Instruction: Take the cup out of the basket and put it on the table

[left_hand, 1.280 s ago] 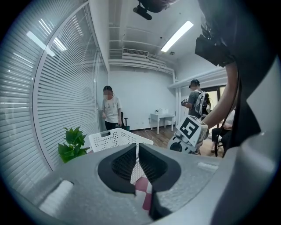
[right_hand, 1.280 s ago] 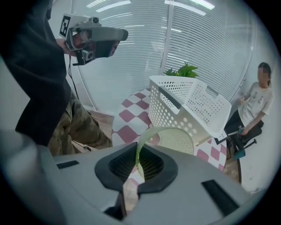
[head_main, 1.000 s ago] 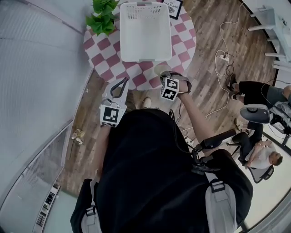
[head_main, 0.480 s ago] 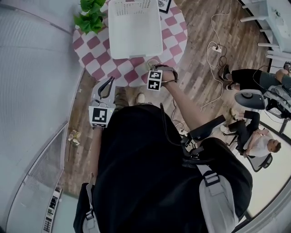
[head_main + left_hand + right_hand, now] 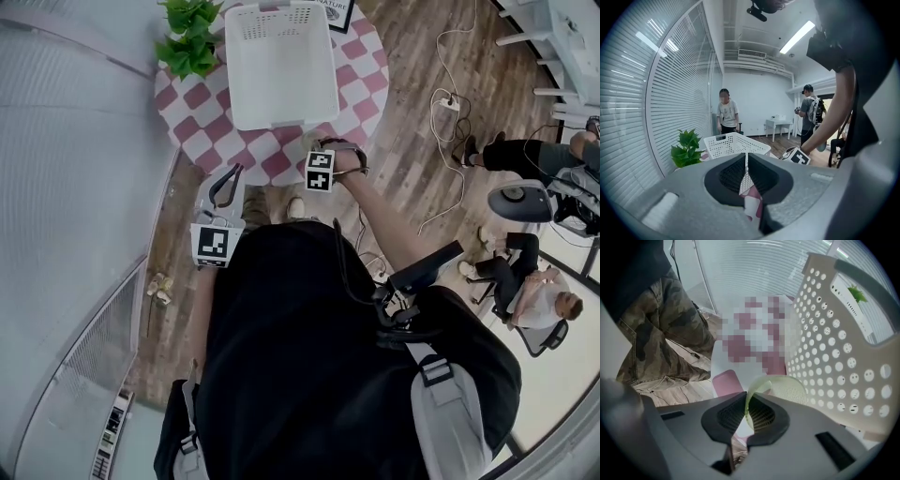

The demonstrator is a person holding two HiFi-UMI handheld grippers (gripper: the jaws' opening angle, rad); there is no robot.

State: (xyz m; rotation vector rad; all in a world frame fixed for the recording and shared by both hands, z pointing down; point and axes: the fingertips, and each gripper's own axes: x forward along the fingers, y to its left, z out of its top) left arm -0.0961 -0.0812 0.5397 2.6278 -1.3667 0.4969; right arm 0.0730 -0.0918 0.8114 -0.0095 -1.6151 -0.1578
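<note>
Right gripper (image 5: 746, 404) points straight down at the near edge of the table (image 5: 272, 159), its jaws clenched on the thin rim of a pale green, see-through cup (image 5: 783, 390). One jaw sits inside the cup and the other outside. The cup is out of the basket (image 5: 834, 348) and stands just beside its perforated white outer wall, over the cloth. Whether the base of the cup rests on the cloth cannot be told. Left gripper (image 5: 746, 161) is held off the near left edge of the table, jaws closed together with nothing between them.

Surface: a round table under a pink and white checked cloth. It carries the white basket at the middle and a green plant (image 5: 190, 42) at the far left.

Room: wood-plank floor with white cables trailing across it, and slatted blinds along the curved glass wall on the left. People are seated at the right, and others stand at the back near a small white desk.

Writing: a framed card (image 5: 336, 9) lies at the far edge of the table. Its print is too small to read with certainty.
</note>
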